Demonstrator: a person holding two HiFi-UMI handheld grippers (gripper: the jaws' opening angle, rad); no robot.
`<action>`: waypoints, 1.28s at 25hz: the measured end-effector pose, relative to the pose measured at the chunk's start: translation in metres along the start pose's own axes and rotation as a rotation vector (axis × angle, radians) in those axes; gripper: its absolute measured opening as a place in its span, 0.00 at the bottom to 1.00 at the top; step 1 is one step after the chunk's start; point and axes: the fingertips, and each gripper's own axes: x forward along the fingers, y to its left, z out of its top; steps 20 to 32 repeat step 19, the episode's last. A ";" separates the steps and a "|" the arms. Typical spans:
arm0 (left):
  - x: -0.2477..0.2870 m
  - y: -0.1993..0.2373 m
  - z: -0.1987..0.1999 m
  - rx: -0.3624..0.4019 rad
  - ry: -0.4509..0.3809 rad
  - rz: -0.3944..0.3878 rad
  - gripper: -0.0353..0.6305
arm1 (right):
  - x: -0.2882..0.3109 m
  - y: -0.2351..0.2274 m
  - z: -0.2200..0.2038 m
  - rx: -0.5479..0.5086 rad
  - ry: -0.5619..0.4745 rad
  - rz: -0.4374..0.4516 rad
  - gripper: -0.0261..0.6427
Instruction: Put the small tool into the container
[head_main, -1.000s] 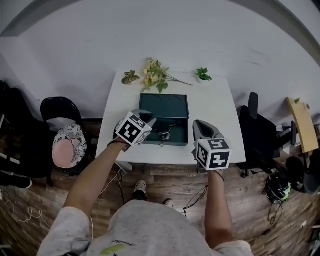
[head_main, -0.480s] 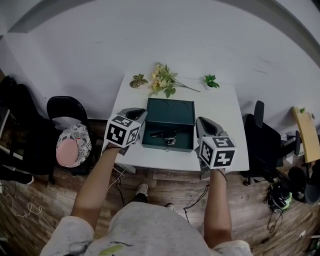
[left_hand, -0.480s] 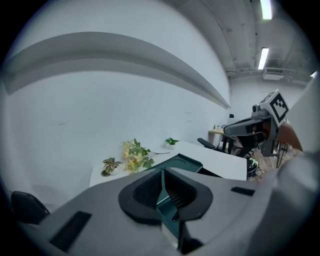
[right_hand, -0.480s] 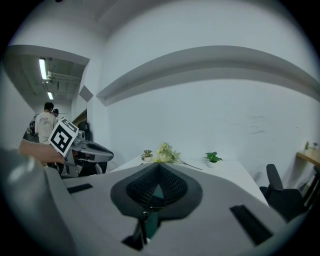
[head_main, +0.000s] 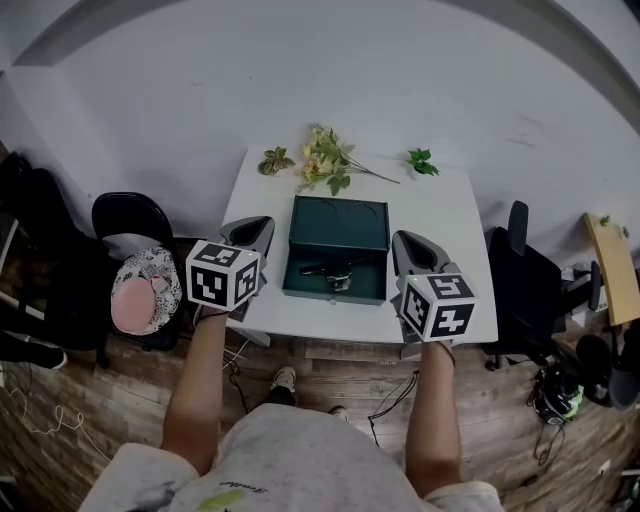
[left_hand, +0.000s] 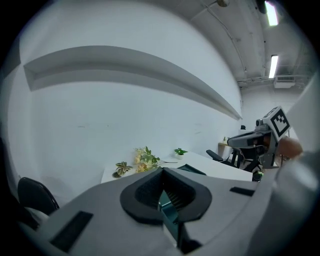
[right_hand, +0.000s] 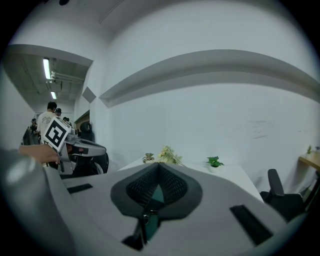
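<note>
An open dark green metal box (head_main: 337, 222) lies in the middle of the white table (head_main: 440, 215). A small dark tool (head_main: 330, 270) rests inside it near the front wall. My left gripper (head_main: 250, 232) hovers just left of the box over the table's left edge, jaws shut with nothing in them. On the other side of the box my right gripper (head_main: 412, 248) is also shut and empty. In the left gripper view the shut fingertips (left_hand: 162, 170) cover most of the box, with a green edge (left_hand: 190, 170) showing. The right gripper (right_hand: 159, 165) faces the table's far end.
A flower sprig (head_main: 325, 160), a leafy plant (head_main: 275, 160) and a small potted plant (head_main: 420, 160) line the table's back edge by the wall. A black chair with a pink cushion (head_main: 140, 285) stands left, an office chair (head_main: 530, 270) right.
My left gripper has drawn back to the left, from over the box's front left part to beside the box. The tool stays in the box. The right gripper has barely moved.
</note>
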 end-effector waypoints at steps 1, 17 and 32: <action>-0.002 0.000 0.002 0.001 -0.006 0.004 0.05 | 0.000 0.001 0.001 -0.004 0.000 0.006 0.04; -0.005 -0.006 0.004 0.028 -0.010 0.026 0.05 | -0.003 -0.001 0.000 -0.004 -0.009 -0.008 0.05; -0.004 -0.005 0.003 0.028 -0.007 0.022 0.05 | -0.002 -0.001 0.000 -0.007 -0.007 -0.009 0.05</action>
